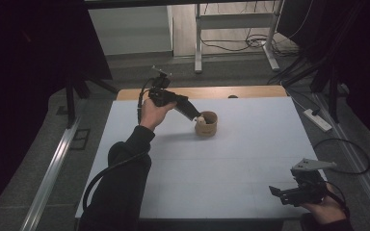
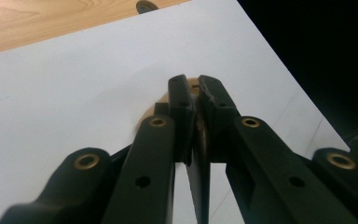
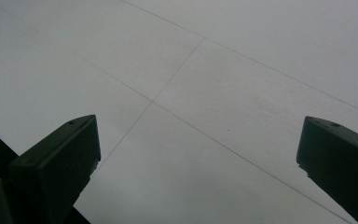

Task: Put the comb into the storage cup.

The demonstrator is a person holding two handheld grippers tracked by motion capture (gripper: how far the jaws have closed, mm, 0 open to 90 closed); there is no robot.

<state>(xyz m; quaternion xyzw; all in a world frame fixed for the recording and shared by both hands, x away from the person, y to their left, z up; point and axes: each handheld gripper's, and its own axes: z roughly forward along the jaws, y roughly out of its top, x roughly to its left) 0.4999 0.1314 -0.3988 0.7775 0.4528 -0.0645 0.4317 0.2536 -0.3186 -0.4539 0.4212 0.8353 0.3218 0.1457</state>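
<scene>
**A:** ok so what's going on with the left claw (image 1: 196, 117)? From the high view it's angled down right at the rim of that little tan cup (image 1: 206, 123), which sits toward the far middle of the white tabletop (image 1: 250, 159).

**B:** yeah, the left one is clamped tight. In the left gripper view the two black jaws are pressed nearly together with a thin dark edge pinched between them, and the tan cup (image 2: 193, 86) peeks out right behind the tips. Looks like it's gripping the cup's wall, one jaw inside and one outside.

**A:** there's a small pale thing (image 1: 200, 118) at the rim too, right by the tips. Any idea?

**B:** can't tell what that is, too small. It's touching or just beside the claw tips, that's all I'd say.

**A:** and the right claw (image 1: 275, 191)?

**B:** well apart from everything, down at the near right corner of the tabletop, held low in the person's hand, pointing left. In the right gripper view the jaws stand wide apart with nothing between them, just bare white tabletop (image 3: 205, 93) with faint lines across it.

**A:** cup upright?

**B:** upright, standing on the tabletop, wooden strip (image 1: 207, 92) along the far edge behind it.
</scene>
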